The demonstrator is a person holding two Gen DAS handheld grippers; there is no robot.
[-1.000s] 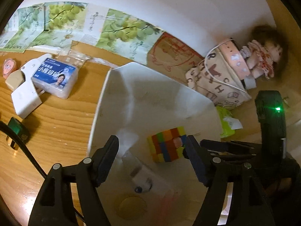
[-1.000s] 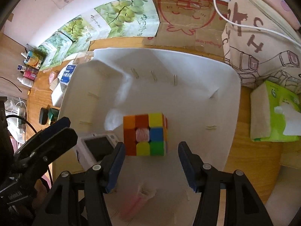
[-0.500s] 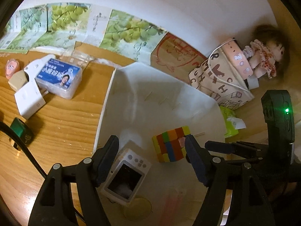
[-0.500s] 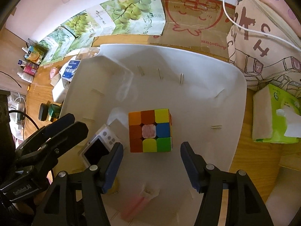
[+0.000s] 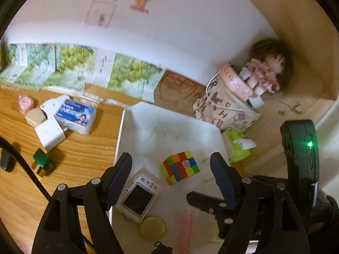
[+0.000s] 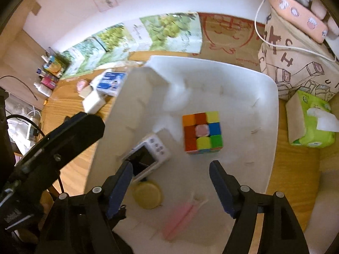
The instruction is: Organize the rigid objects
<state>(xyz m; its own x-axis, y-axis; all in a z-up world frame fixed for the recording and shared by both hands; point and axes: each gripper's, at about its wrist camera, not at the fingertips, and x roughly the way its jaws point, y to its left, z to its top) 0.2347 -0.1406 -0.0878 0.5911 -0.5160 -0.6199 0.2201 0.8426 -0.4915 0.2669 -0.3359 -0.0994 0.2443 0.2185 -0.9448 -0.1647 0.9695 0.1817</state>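
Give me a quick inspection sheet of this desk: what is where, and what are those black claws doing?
Surface: wooden desk, white bin on it.
Job's things: puzzle cube, small camera, yellow disc, pink item, all in the bin.
Clutter: blue-labelled box, white boxes, green tissue pack, doll, printed bag.
Grippers: left hand-held gripper and right hand-held gripper open, empty, jaws just widened.
Cables: black cable.
Surroundings: grape-print cartons, white wall.

Cube (image 6: 202, 133), camera (image 6: 148, 154) to its left, both in tray (image 6: 269, 114) on counter (image 6: 70, 169); tissue pack (image 6: 309, 122) right of tray.
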